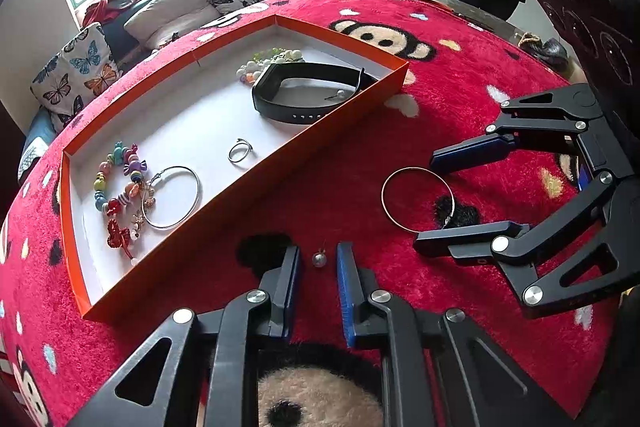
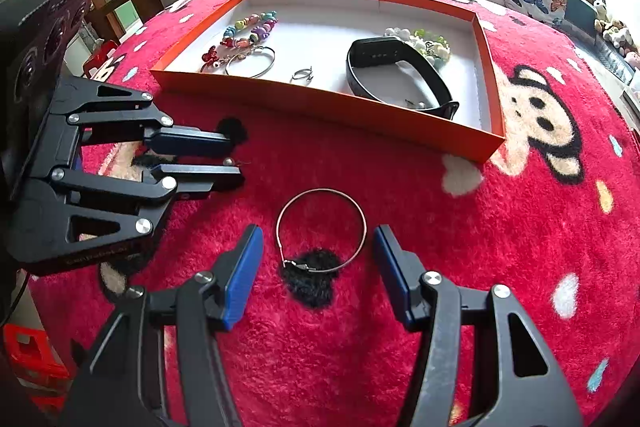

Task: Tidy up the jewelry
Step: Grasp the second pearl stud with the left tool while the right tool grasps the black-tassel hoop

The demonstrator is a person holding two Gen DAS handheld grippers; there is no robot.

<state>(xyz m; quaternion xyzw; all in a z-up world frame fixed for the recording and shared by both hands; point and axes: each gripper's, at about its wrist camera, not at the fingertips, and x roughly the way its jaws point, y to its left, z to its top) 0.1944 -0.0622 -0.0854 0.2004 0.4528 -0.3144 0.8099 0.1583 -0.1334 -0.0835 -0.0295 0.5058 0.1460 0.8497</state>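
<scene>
1. Left gripper (image 1: pixel 318 269): fingers narrow, flanking a pearl earring (image 1: pixel 319 259) on the red rug (image 1: pixel 360 155), pads not touching.
2. Right gripper (image 2: pixel 318 267): fingers half-spread, empty, astride a hoop earring (image 2: pixel 321 229).
3. Orange tray (image 1: pixel 256 183): beside both.
</scene>
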